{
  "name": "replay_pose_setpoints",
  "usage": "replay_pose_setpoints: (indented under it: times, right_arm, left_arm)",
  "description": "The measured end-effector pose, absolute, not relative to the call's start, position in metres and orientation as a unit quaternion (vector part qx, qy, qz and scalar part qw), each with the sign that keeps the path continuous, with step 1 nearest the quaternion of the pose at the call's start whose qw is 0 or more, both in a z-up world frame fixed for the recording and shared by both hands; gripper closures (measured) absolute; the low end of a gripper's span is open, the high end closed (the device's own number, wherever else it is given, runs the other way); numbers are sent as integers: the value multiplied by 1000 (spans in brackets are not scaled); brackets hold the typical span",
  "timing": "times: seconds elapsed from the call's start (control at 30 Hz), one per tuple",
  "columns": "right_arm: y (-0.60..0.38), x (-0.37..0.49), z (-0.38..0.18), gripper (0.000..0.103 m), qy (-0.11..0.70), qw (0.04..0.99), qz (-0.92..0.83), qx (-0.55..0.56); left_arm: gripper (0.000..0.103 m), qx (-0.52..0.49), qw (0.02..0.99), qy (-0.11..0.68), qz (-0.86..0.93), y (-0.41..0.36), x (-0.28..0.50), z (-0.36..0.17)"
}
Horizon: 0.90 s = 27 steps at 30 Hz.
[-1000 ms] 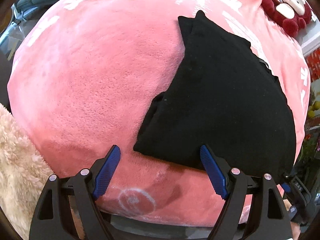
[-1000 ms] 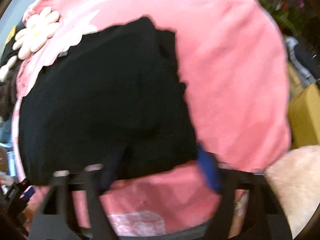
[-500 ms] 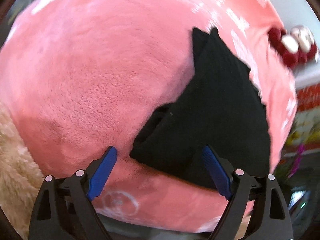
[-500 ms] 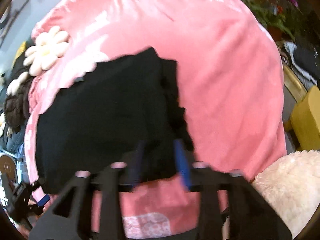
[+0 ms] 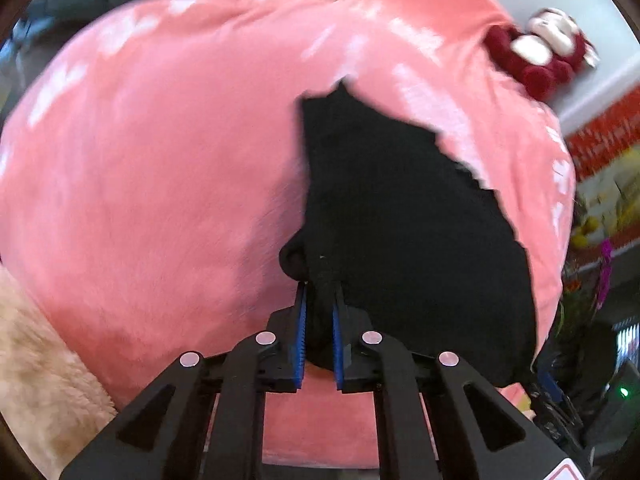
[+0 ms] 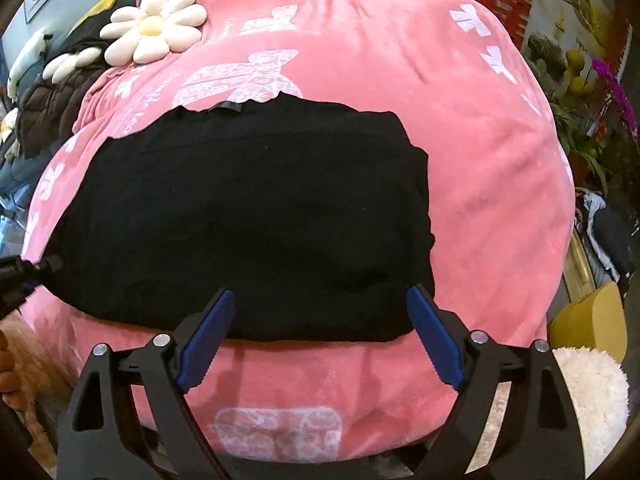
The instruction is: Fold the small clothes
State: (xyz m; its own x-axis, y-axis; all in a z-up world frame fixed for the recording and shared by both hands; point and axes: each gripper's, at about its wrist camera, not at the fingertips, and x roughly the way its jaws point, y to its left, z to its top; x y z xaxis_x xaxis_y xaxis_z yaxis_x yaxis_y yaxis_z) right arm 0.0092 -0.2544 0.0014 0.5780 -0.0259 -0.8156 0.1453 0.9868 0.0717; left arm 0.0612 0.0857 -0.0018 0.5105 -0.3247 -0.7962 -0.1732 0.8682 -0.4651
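A black folded garment lies on a pink blanket. My left gripper has the garment's near left corner bunched between its blue pads; its jaws are closing and the cloth is pinched tight. My right gripper hovers at the garment's near right edge. Its jaws are opening and stand wide, with the pads clear of the cloth. In the right wrist view the left gripper's tip shows at the garment's far-left corner.
A daisy-shaped cushion and a red and white plush toy sit at the blanket's far side. Cream fluffy fabric lies at the near corners. A yellow box and plants stand to the right.
My left gripper went from wide open to pinching the garment's near corner and rose a little. My right gripper spread its jaws off the cloth's edge and drew back.
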Motion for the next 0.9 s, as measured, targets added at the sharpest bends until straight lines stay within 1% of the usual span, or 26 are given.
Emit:
replay_pose_setpoints:
  times: [0.13,0.23,0.3,0.33,0.43,0.53,0.6,0.63,0.67,0.7,0.73,0.77,0.83,0.9]
  right_arm:
    - [-275,13,-2,17,459,878,-51,127]
    - [-298,12,-4,17,449,870,-57,192]
    - [-315,8,-3,17,437,866,-62,235]
    - [-324,5,-2,17,430,863,-68,255]
    - [-343,-1,-3,17,416,856,-80,297]
    - [-360,-6,-7,17,410,843,-92,336]
    - [-364,-8,-7,17,405,840,-93,348]
    - [-366,-9,-7,17,403,839,-90,353]
    - [-366,-9,-8,17,402,839,-89,356]
    - [-366,-8,-8,17,402,839,-87,356]
    - [-364,-6,-8,17,404,839,-84,354]
    - [-362,-4,-8,17,405,840,-82,352]
    - [-356,2,-9,17,410,843,-75,341]
    - [-344,8,-8,17,417,850,-68,313]
  left_arm:
    - [98,-224,857,457,-83,54,68,51]
    - [99,-207,870,427,-135,11,79,91]
    - [103,-186,873,412,-179,-29,85,113]
    - [103,-178,871,409,-205,-50,86,120]
    - [103,-137,864,417,-246,-110,91,121]
    - [103,-116,848,462,-233,-146,91,95]
    - [97,-121,840,487,-208,-147,86,72]
    - [89,-119,837,497,-194,-141,80,61]
    - [74,-120,837,504,-177,-135,79,53]
    - [67,-127,840,506,-151,-122,74,45]
    - [55,-142,843,503,-127,-102,63,39]
    - [45,-168,846,498,-93,-77,56,34]
    - [40,-213,843,492,-49,-38,49,27]
    - [40,-237,838,491,-9,-7,47,24]
